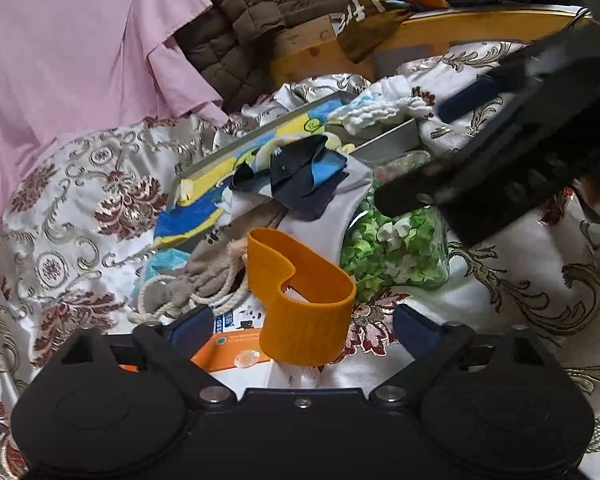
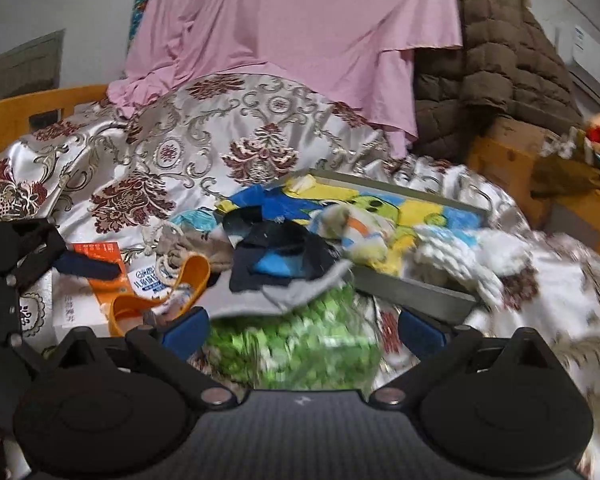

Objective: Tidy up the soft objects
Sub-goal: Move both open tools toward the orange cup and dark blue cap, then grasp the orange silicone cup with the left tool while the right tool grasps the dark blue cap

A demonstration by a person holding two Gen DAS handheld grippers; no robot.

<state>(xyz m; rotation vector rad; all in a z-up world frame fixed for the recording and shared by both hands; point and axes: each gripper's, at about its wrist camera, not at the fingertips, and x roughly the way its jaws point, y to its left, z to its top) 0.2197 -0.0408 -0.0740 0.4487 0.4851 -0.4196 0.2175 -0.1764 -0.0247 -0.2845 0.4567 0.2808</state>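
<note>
Left wrist view takes in a bed under a patterned satin bedspread (image 1: 80, 216), with a pink sheet (image 1: 72, 52) hanging behind it. A shallow grey tray (image 1: 392, 140) lies on the bedspread, heaped with socks (image 1: 300, 176) and small cloths. Just beside it sits a green-and-white bag (image 1: 396, 248). An orange band (image 1: 304, 300) stands between the spread fingers of the left gripper (image 1: 302, 330), untouched by either pad. The right gripper (image 2: 304, 332) also gapes wide, hovering over the green bag and gripping nothing.
</note>
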